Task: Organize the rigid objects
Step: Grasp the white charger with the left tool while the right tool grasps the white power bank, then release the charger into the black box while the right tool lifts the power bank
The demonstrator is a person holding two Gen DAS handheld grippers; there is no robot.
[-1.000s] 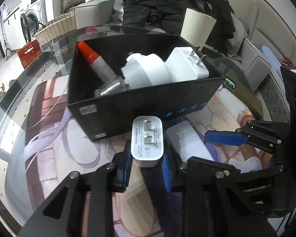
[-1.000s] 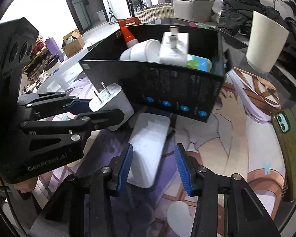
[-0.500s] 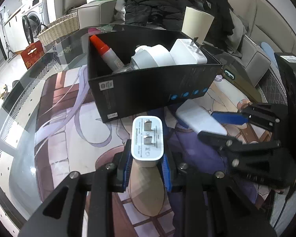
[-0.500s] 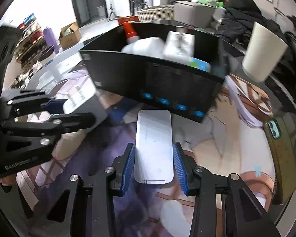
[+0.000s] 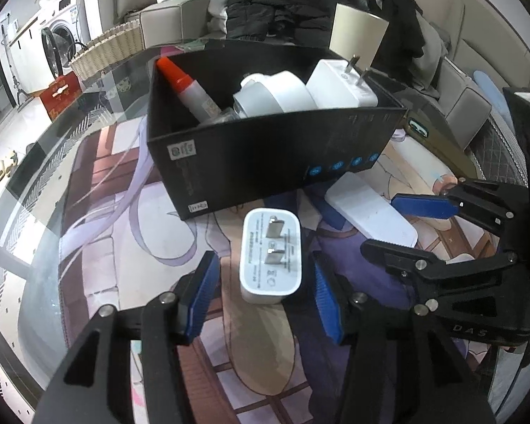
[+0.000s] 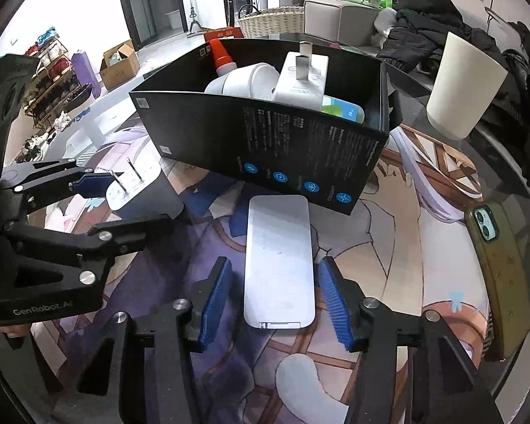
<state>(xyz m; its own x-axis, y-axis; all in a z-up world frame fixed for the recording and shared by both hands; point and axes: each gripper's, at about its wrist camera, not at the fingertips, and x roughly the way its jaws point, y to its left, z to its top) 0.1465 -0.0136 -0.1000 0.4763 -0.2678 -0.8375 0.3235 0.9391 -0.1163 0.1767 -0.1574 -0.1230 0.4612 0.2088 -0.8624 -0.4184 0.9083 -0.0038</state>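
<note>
A white plug charger (image 5: pixel 270 259) stands on the printed mat with its prongs folded flat. My left gripper (image 5: pixel 265 300) straddles it, jaws opening, blue pads clear of both its sides. A flat white power bank (image 6: pixel 279 265) lies on the mat in front of the black box (image 6: pixel 265 141). My right gripper (image 6: pixel 275 304) straddles its near end, jaws opening, with a gap on each side. The box holds an orange-capped tube (image 5: pixel 183 81), a round white adapter (image 5: pixel 275 97) and a white charger (image 5: pixel 339 84) with its prongs up.
A cream cup (image 6: pixel 463 84) stands right of the box. A phone in an olive case (image 6: pixel 498 282) lies near the glass table's right edge. Beyond the table are a wicker basket (image 6: pixel 272 21), a sofa piled with dark clothes (image 5: pixel 275 3) and a washing machine (image 5: pixel 60 42).
The left pads were shut on the charger and have now spread off it, leaving it standing on the mat. The right pads closed in on the power bank, then parted again.
</note>
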